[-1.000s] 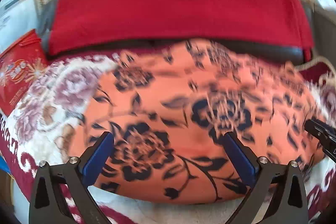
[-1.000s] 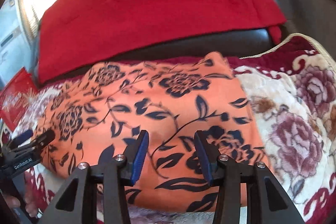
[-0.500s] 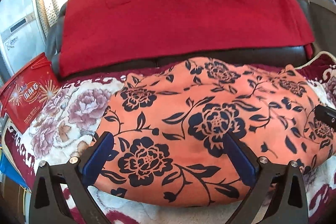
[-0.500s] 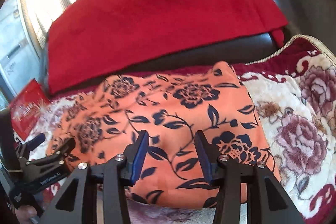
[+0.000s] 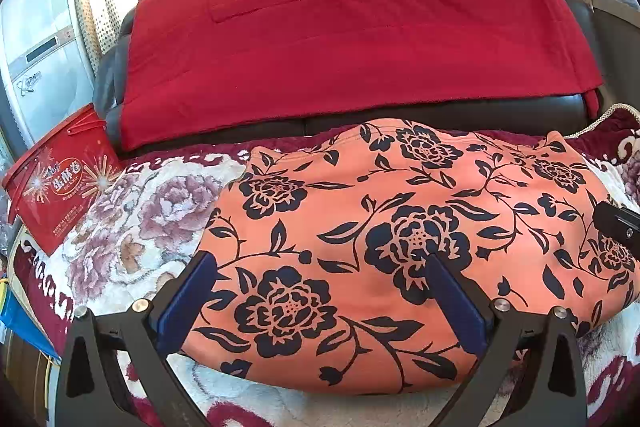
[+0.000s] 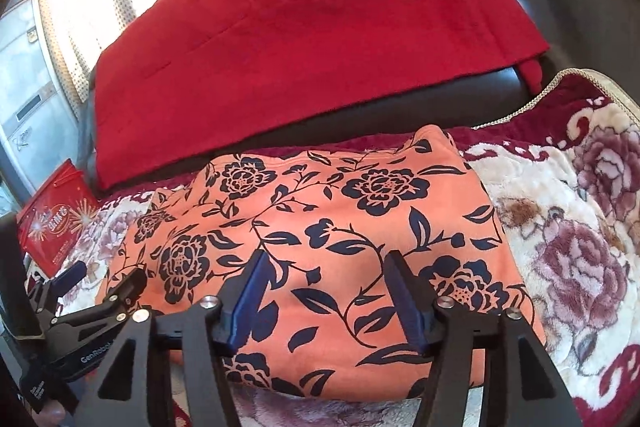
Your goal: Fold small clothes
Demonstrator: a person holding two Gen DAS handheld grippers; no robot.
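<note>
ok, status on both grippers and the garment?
Left gripper open, empty. Right gripper open, empty. Orange floral garment folded on floral blanket, untouched. Nothing in the way.

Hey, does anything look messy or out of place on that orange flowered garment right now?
Nothing stands out. The orange floral garment lies folded and fairly smooth on the floral blanket.

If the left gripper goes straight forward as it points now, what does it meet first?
Most likely the orange floral garment: the open left gripper points across it from the near edge. Its height above the cloth is unclear.
</note>
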